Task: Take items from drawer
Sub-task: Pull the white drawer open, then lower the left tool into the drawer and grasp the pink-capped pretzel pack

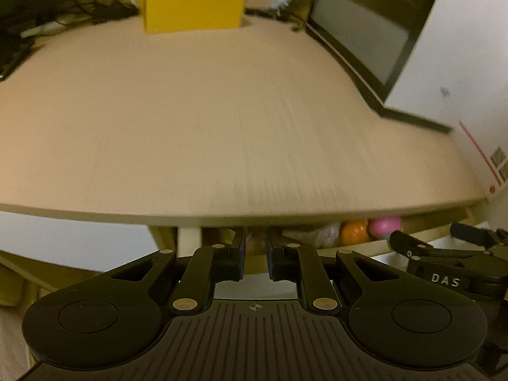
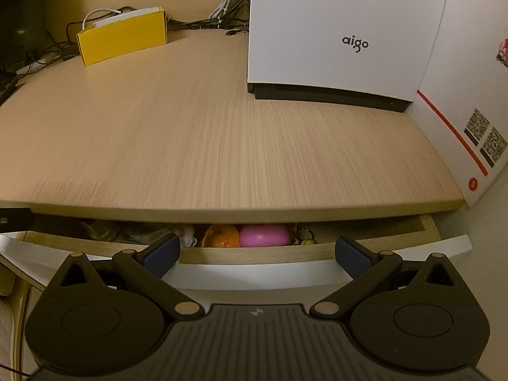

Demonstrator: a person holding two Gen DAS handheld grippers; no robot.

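- The left gripper (image 1: 256, 255) is reaching into the drawer (image 2: 254, 254), jaws nearly closed; contents between them are indiscernible.
- The right gripper (image 2: 256, 255) is hovering with jaws spread, empty.
- The pink egg (image 2: 264, 235) and orange egg (image 2: 221, 236) are lying in the barely opened drawer; the desk edge (image 2: 222, 214) risks blocking extraction.

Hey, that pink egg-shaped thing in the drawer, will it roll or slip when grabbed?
The pink egg looks smooth and rounded, so it probably slips from a pinch. It likely rolls if nudged, though the orange ball beside it may block it.
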